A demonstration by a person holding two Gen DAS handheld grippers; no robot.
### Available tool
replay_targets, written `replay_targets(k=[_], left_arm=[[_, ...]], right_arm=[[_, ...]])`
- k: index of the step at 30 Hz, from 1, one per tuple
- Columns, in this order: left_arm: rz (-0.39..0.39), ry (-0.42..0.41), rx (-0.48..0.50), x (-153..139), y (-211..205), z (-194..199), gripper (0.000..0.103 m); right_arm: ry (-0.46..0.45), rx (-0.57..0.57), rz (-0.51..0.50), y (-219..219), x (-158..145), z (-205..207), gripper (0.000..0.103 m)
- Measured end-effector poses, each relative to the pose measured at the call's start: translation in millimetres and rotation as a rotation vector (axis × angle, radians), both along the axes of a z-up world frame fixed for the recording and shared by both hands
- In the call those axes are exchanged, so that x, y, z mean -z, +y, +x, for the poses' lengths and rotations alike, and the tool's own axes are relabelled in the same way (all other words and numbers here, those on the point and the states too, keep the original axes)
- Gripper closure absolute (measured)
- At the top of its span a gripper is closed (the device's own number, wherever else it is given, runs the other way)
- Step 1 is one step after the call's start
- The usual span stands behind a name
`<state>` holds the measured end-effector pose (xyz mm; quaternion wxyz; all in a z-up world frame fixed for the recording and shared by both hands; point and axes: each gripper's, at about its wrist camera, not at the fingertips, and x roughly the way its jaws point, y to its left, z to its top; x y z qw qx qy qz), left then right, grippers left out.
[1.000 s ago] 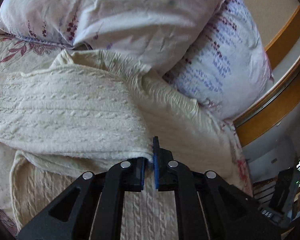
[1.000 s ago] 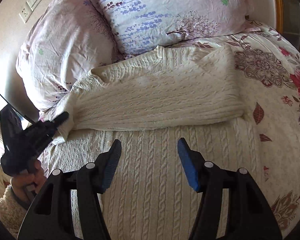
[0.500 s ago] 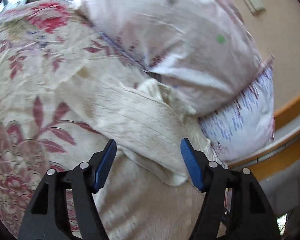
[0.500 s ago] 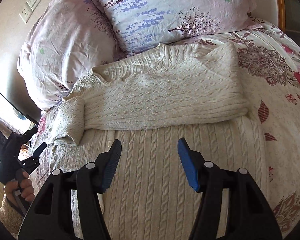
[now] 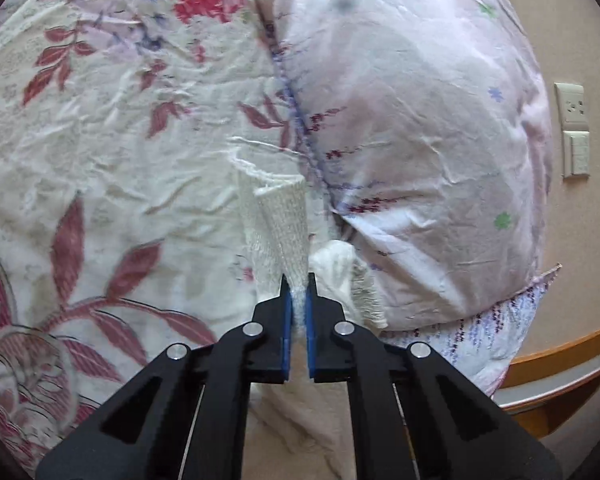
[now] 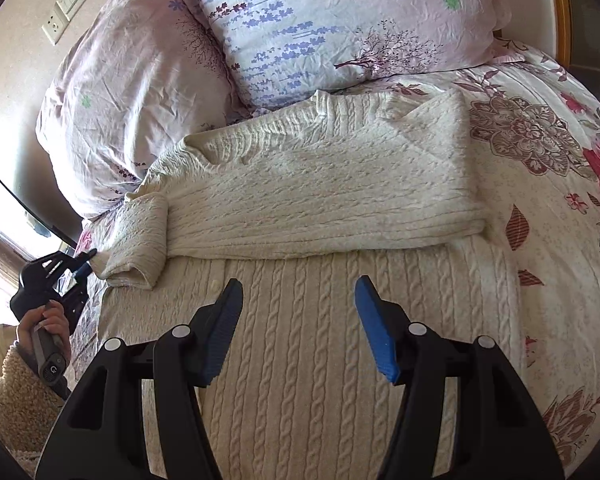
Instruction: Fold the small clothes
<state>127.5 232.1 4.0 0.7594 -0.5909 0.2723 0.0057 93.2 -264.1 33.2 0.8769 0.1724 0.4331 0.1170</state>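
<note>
A cream cable-knit sweater [image 6: 312, 200] lies on the bed, its upper part folded across the body, with a sleeve cuff [image 6: 138, 240] at its left end. My left gripper [image 5: 296, 300] is shut on the sleeve cuff [image 5: 284, 224]; it also shows in the right wrist view [image 6: 86, 262], touching the cuff's left tip. My right gripper [image 6: 298, 308] is open and empty, held above the sweater's lower body.
Two floral pillows [image 6: 332, 20] [image 6: 132, 92] lie behind the sweater against the wall. A floral bedspread [image 6: 560, 208] stretches to the right. The pink pillow [image 5: 412, 140] sits just right of my left gripper. A wooden bed frame [image 5: 560, 364] is at the lower right.
My left gripper let go of the sleeve, opened, swung to the sweater's left end and shut on the cuff. The sleeve end now lies folded over. The right gripper has not moved.
</note>
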Motion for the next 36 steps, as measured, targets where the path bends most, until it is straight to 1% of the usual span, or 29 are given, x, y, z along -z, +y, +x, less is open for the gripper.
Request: replay_targets(k=[4,6,8,10,12,13,16,18,20,23,27,29,30,31,32,34,36], left_arm=[[0.011,-0.2,0.137,-47.4,-49.4,19.1,0.098],[0.04,-0.286,0.229,-69.9,-84.6,28.7,0.098],[0.076,-0.353,0.327,-87.0,-124.2,38.1,0.098],[0.116,-0.388,0.414,-95.6,-164.3,45.6,0.098],[0.137,-0.39,0.487,-94.0,-200.7,49.5,0.098],[0.165,-0.38,0.518,-91.0,-217.8,51.1,0.098],[0.292,-0.327,0.623,-72.2,-265.5,52.8,0.098],[0.358,-0.281,0.687,-54.2,-289.4,53.2,0.098],[0.4,-0.238,0.734,-34.9,-303.6,49.6,0.098],[0.482,-0.185,0.79,-17.1,-319.5,47.3,0.098],[0.629,-0.122,0.862,-1.7,-339.4,49.4,0.097],[0.665,-0.09,0.906,4.0,-346.1,51.8,0.088],[0.678,-0.098,0.917,1.3,-347.3,52.1,0.084],[0.692,-0.112,0.934,-2.0,-347.8,49.2,0.068],[0.716,-0.132,0.942,-7.3,-346.0,44.0,0.045],[0.776,-0.174,0.923,-21.1,-333.5,29.3,0.026],[0.8,-0.194,0.901,-32.5,-311.7,21.4,0.025]], right_arm=[[0.002,0.029,0.003,-13.8,0.9,-1.3,0.043],[0.004,0.043,0.003,-21.2,2.0,-2.6,0.043],[0.005,0.056,0.002,-28.7,3.0,-4.0,0.043],[0.007,0.072,0.003,-37.1,4.2,-5.8,0.043],[0.009,0.088,0.003,-45.3,4.9,-8.6,0.043],[0.008,0.097,0.001,-49.4,5.2,-10.1,0.043],[0.012,0.125,-0.003,-62.1,6.8,-14.8,0.043],[0.018,0.148,-0.002,-70.8,9.1,-18.3,0.043],[0.025,0.168,-0.002,-78.4,11.3,-21.4,0.043],[0.036,0.188,0.003,-86.0,14.9,-23.3,0.043],[0.042,0.197,0.021,-88.9,16.1,-19.2,0.043],[0.024,0.199,0.035,-89.6,10.6,-15.3,0.043],[0.012,0.198,0.047,-90.5,6.5,-12.7,0.043],[-0.003,0.195,0.062,-91.6,1.3,-8.2,0.043],[-0.018,0.19,0.083,-93.0,-3.5,-3.9,0.043],[-0.036,0.174,0.156,-95.2,-11.5,9.4,0.043],[-0.013,0.16,0.25,-97.8,-12.7,28.6,0.046]])
